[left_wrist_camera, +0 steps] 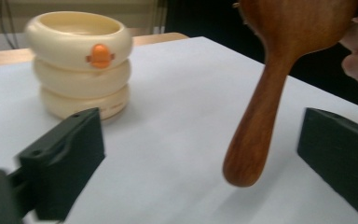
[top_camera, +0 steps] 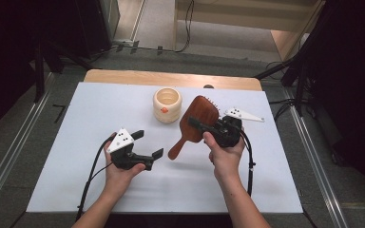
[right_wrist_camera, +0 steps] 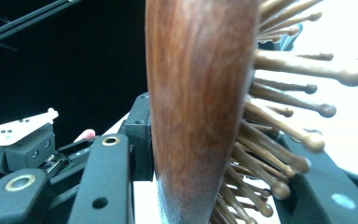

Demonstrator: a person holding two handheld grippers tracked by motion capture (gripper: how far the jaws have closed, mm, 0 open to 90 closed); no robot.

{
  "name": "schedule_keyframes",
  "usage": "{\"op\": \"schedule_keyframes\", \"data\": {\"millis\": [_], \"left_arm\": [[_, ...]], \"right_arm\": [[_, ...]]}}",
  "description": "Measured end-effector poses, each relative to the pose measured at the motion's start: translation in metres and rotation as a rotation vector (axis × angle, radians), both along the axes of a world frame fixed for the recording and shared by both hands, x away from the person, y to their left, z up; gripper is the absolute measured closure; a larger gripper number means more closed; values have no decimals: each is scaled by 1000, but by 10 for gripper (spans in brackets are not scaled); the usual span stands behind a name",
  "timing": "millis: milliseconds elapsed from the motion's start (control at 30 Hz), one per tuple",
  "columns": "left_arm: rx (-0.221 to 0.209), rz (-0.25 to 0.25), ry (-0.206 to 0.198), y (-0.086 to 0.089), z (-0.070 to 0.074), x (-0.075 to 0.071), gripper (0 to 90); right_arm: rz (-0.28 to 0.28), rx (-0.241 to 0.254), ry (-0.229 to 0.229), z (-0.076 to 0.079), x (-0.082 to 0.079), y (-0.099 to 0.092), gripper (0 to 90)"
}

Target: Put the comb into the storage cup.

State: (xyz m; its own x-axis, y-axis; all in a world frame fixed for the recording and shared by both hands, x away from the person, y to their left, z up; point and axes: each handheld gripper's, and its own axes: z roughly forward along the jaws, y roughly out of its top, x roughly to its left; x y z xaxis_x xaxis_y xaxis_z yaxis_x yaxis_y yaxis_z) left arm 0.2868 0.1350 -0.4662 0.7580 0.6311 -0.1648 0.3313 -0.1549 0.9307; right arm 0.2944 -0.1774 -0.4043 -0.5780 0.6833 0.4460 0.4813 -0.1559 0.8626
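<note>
On the white table (top_camera: pixel 90 142), the right gripper (top_camera: pixel 204 126) pinches the wooden hairbrush (top_camera: pixel 195 124) by its head, just right of the cream holder (top_camera: pixel 167 105), the handle hanging free for the left gripper (top_camera: pixel 148 144), whose jaws are spread empty.
</note>
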Motion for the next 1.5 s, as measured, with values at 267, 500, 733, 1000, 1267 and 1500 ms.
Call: {"op": "schedule_keyframes", "data": {"millis": [267,500,733,1000,1267,1500], "left_arm": [[2,41,-16,34,-4,-5,0],[9,81,-17,58,-9,-10,0],[13,109,-31,76,-10,-14,0],[13,138,-43,95,-12,-19,0],[10,163,-57,111,-10,-23,0],[10,186,-54,128,-11,-26,0]], "right_arm": [[3,1,-10,3,3,3,532],[9,-7,-22,7,5,7,532],[8,-2,-38,12,7,8,532],[11,11,-40,15,9,6,532],[1,3,-51,22,11,5,532],[-6,-9,-74,27,12,4,531]]}}
